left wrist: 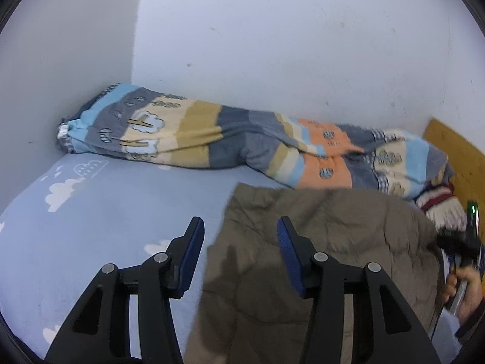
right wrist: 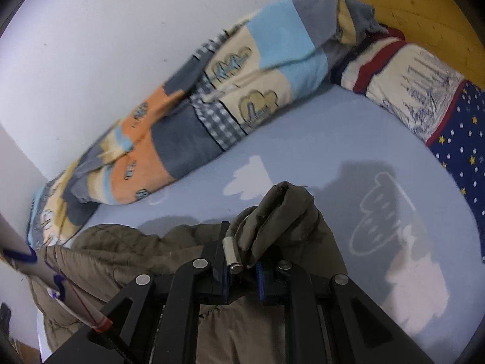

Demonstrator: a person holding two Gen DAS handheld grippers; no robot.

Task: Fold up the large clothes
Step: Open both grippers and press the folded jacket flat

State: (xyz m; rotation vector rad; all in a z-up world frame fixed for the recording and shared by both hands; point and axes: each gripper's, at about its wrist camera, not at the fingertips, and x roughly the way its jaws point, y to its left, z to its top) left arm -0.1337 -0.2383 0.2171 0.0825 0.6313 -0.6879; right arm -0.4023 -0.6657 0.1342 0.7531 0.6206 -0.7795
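Note:
A large olive-brown quilted jacket (left wrist: 318, 242) lies on the light blue bed sheet (left wrist: 106, 212). My left gripper (left wrist: 239, 227) is open and empty, hovering above the jacket's left edge, one finger over the sheet and one over the jacket. My right gripper (right wrist: 241, 251) is shut on a bunched part of the jacket (right wrist: 272, 215), next to a metal cylinder-shaped fitting (right wrist: 232, 253), and holds it a little above the sheet (right wrist: 303, 139). In the left wrist view the right gripper and the hand holding it show at the far right (left wrist: 460, 242).
A rolled patchwork quilt (left wrist: 227, 142) lies along the white wall, also in the right wrist view (right wrist: 188, 127). A starred and striped pillow (right wrist: 424, 100) lies by the wooden headboard (right wrist: 409, 3). A white tag with a purple cord (right wrist: 39, 267) shows at left.

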